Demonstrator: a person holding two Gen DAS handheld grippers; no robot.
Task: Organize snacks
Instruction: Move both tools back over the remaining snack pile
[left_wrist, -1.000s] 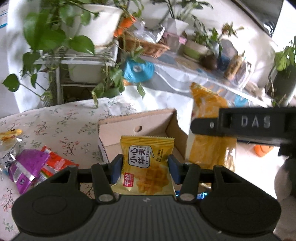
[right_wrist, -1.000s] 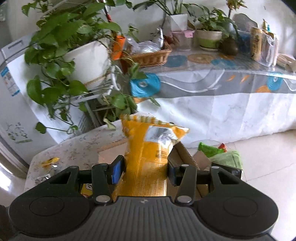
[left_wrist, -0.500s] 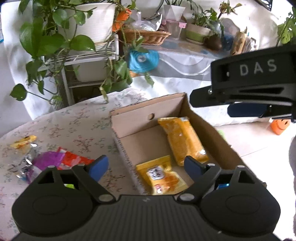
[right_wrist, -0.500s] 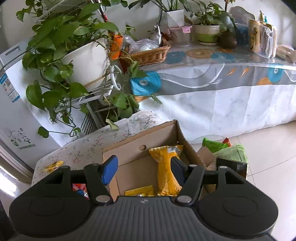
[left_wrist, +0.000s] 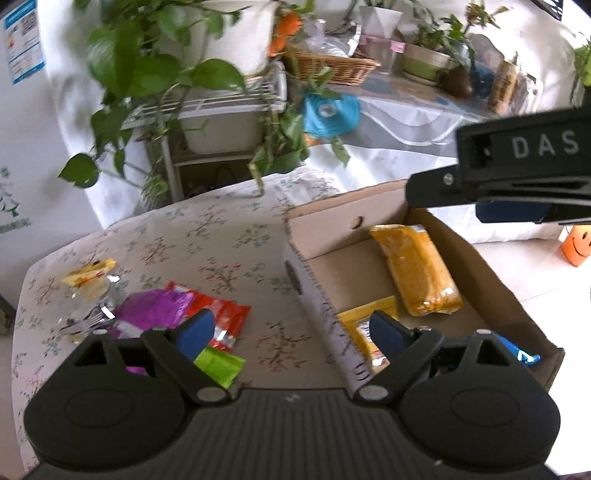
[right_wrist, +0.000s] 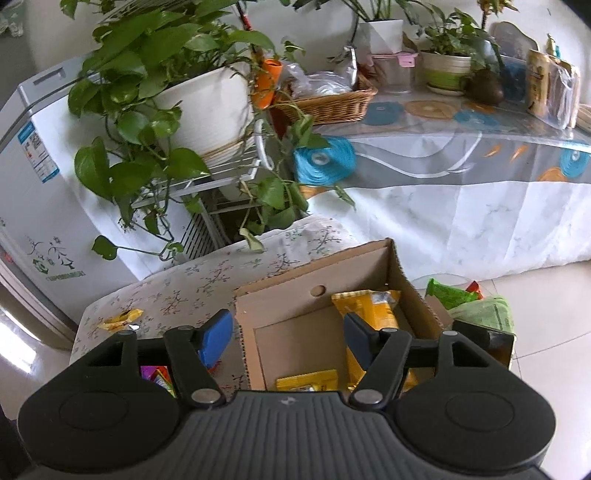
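A cardboard box sits on the floral table at the right. In it lie a long orange packet and a small yellow waffle packet. My left gripper is open and empty above the box's left wall. Left of it on the table lie a purple packet, a red packet, a green packet and a yellow wrapper. My right gripper is open and empty above the box, with the orange packet and the yellow packet below.
A potted plant on a white rack stands behind the table. A long covered table with a wicker basket and pots is at the back. Green bags lie on the floor right of the box.
Both grippers opened and dropped their packets into the box, then pulled back. The left gripper has shifted left, over the box's left wall and the loose snacks.
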